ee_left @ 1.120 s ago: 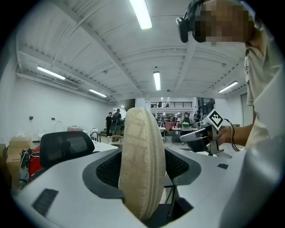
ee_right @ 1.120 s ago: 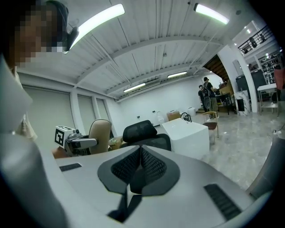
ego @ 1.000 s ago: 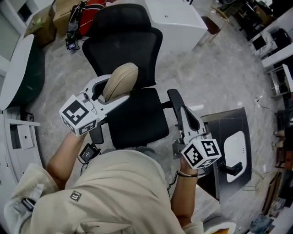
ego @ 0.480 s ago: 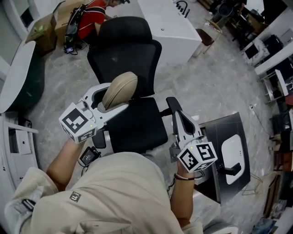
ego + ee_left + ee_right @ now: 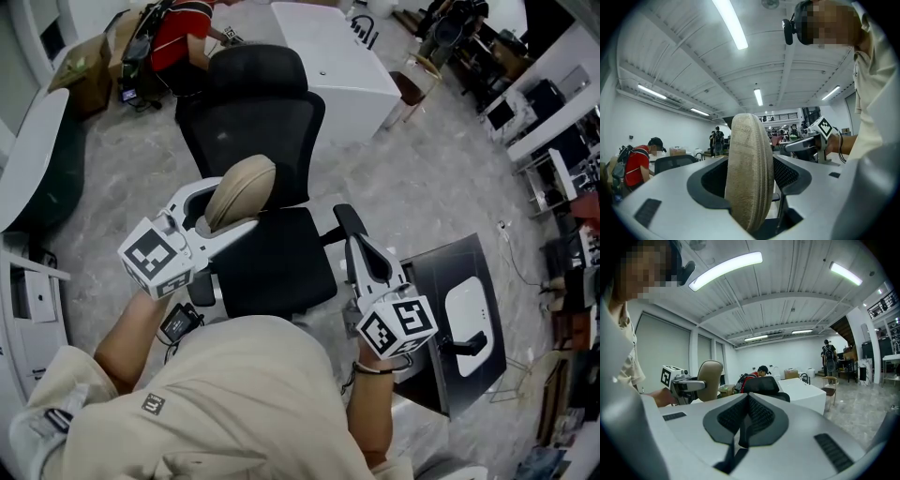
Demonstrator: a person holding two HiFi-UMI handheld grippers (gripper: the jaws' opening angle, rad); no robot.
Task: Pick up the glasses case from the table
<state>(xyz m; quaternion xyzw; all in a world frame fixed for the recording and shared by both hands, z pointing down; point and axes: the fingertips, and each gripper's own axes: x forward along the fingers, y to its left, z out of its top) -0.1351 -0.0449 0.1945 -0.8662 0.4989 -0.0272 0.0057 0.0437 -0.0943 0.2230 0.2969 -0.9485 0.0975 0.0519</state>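
While the left tool (image 5: 236,202) clamps the glasses case (image 5: 242,186) over the office chair (image 5: 277,267), I'd hold that squeeze steady and level. The right tool (image 5: 743,427) is closed, empty.

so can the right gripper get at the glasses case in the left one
Probably yes: the right gripper is empty, jaws together, with only open air over the chair seat between it and the glasses case clamped in the left gripper.
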